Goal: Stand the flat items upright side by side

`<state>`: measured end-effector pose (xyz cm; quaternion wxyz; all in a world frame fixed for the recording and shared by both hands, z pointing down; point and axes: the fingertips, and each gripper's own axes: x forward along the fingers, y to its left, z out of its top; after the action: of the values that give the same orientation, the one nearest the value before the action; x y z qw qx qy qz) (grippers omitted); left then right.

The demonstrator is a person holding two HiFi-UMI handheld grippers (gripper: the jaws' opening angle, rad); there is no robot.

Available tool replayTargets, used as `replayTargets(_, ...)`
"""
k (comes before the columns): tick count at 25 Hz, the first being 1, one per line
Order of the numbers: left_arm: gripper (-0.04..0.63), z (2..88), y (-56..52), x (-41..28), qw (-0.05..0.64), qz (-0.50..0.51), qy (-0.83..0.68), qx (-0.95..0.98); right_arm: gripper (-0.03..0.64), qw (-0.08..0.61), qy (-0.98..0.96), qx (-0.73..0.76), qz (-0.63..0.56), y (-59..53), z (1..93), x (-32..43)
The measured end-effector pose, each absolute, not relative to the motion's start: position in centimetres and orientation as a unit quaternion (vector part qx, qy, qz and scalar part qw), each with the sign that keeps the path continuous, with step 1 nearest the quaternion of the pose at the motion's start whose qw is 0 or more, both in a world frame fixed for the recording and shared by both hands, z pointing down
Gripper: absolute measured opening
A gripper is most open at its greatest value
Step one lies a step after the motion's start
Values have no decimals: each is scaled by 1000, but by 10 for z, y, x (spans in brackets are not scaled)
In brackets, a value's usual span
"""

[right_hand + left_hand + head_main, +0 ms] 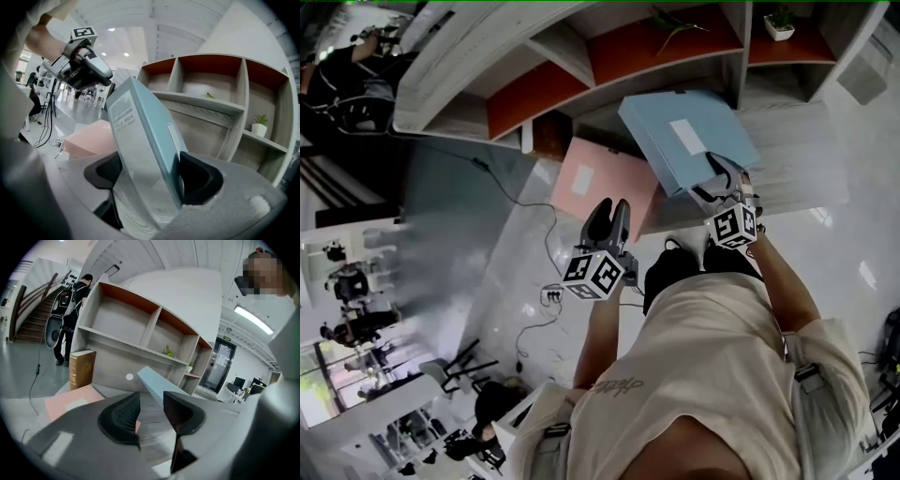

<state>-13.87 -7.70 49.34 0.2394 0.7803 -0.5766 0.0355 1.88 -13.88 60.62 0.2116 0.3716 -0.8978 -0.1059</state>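
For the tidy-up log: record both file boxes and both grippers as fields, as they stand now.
blue file box: tilted, not flat, clamped in the right gripper
pink file box: lying flat on the table, not held by either gripper
left gripper: open, nothing between its jaws, by the pink file box's near edge
brown book: upright on the table by the shelf unit
boxes upright side by side: not yet

Head view steeply down, L/R gripper views low, all share shelf [567, 49]
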Motion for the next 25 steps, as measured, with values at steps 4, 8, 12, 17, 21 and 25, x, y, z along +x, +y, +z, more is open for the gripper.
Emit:
replayTargets(4, 164, 491, -80, -130, 231, 34, -571, 787, 377, 180, -895, 400, -80, -139, 595, 34)
replayTargets(8, 162, 492, -84, -125, 228, 40, -564, 793, 367, 156, -889, 427, -58, -142, 584, 50)
replayTargets(12, 163, 489, -90, -119, 226, 37, -558, 797, 357, 127, -884, 449, -35, -146, 573, 66)
replayTargets(17, 161, 482, -94, -119, 220, 40, -551, 804, 348, 78, -873, 482, 9, -152, 562, 89)
replayTargets(21, 160, 480, -98, -122, 220, 40, -553, 803, 344, 38, -862, 502, 49, -157, 559, 106)
replayTargets(25, 160, 481, -99, -117, 222, 40, -545, 807, 342, 1, -852, 518, 76, -162, 558, 123)
